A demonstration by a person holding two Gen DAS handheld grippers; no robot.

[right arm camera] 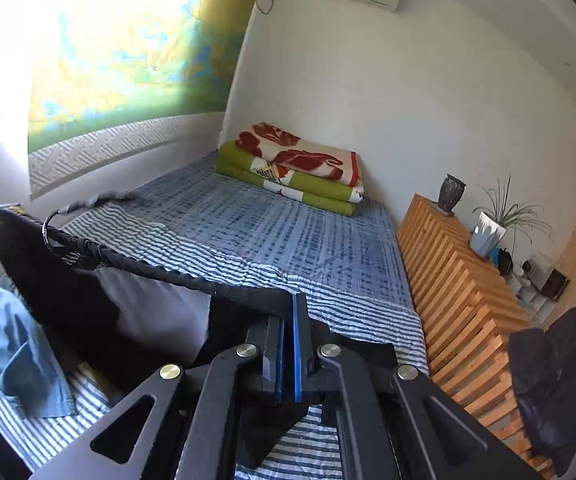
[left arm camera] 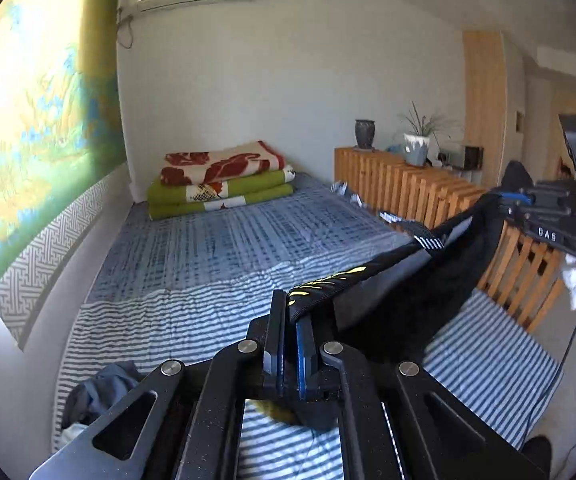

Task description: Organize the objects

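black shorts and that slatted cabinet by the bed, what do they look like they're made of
The black shorts, stretched between the left gripper and right gripper, look like thin synthetic sports fabric: they hang limp, with a corded waistband and printed yellow marks. I cannot tell the exact fibre. The slatted cabinet looks like light unpainted wood with a matte finish: warm orange-tan slats with visible edges.

Black gripper linkages (silver rivets), blue-edged finger pads
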